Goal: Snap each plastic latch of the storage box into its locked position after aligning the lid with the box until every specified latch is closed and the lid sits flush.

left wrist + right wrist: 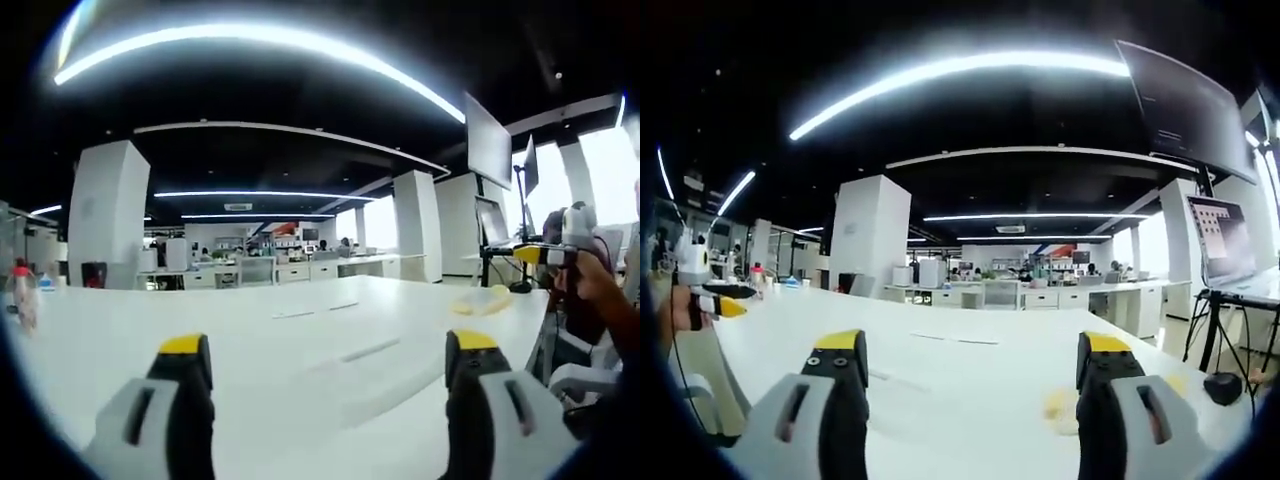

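Left gripper view: the left claw (330, 365) is spread wide above the white counter (300, 340); a yellow cloth (482, 301) lies far right. Right gripper view: the right claw (972, 365) is spread too, with the cloth (1060, 404) just beside its right jaw.

There was one white table (300, 330), one yellow object (482, 301) lying on it, and one bottle (23, 290) at its far edge. Two grippers were counted, the left gripper (330, 365) and the right gripper (970, 365), and two white pillars (108, 215).
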